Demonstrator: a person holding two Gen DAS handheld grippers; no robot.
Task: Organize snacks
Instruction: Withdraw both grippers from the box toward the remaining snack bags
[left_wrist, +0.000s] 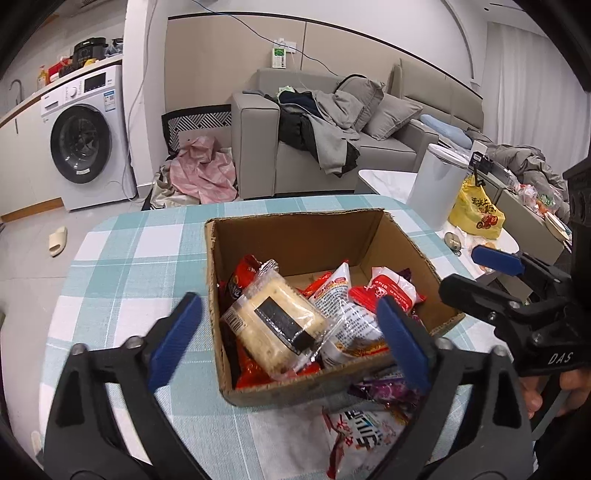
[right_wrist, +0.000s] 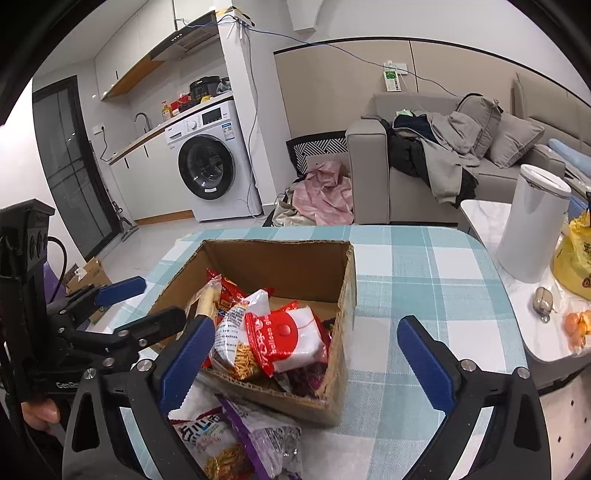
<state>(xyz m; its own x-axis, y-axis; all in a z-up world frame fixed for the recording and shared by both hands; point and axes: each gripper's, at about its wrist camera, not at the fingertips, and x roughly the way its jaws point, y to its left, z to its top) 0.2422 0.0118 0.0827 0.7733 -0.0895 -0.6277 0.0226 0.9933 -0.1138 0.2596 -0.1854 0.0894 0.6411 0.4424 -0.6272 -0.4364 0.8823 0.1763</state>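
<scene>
An open cardboard box (left_wrist: 295, 243) (right_wrist: 280, 258) stands on the checked tablecloth and holds several snack packets. A clear-wrapped cracker pack (left_wrist: 280, 325) lies on top at its left, a red-and-white packet (left_wrist: 391, 291) (right_wrist: 291, 339) at its right. A white noodle-snack bag (left_wrist: 365, 432) (right_wrist: 207, 439) and a purple packet (left_wrist: 388, 391) (right_wrist: 266, 439) lie on the cloth in front of the box. My left gripper (left_wrist: 291, 339) is open and empty above the box's near side. My right gripper (right_wrist: 306, 362) is open and empty over the box's right corner; it also shows in the left wrist view (left_wrist: 476, 273).
A white cylindrical bin (right_wrist: 528, 225) (left_wrist: 436, 184) and a yellow bag (left_wrist: 476, 210) (right_wrist: 576, 258) stand on the white side table to the right. Oranges (right_wrist: 578, 325) lie there too. A grey sofa (left_wrist: 332, 147) and a washing machine (right_wrist: 214, 162) are behind the table.
</scene>
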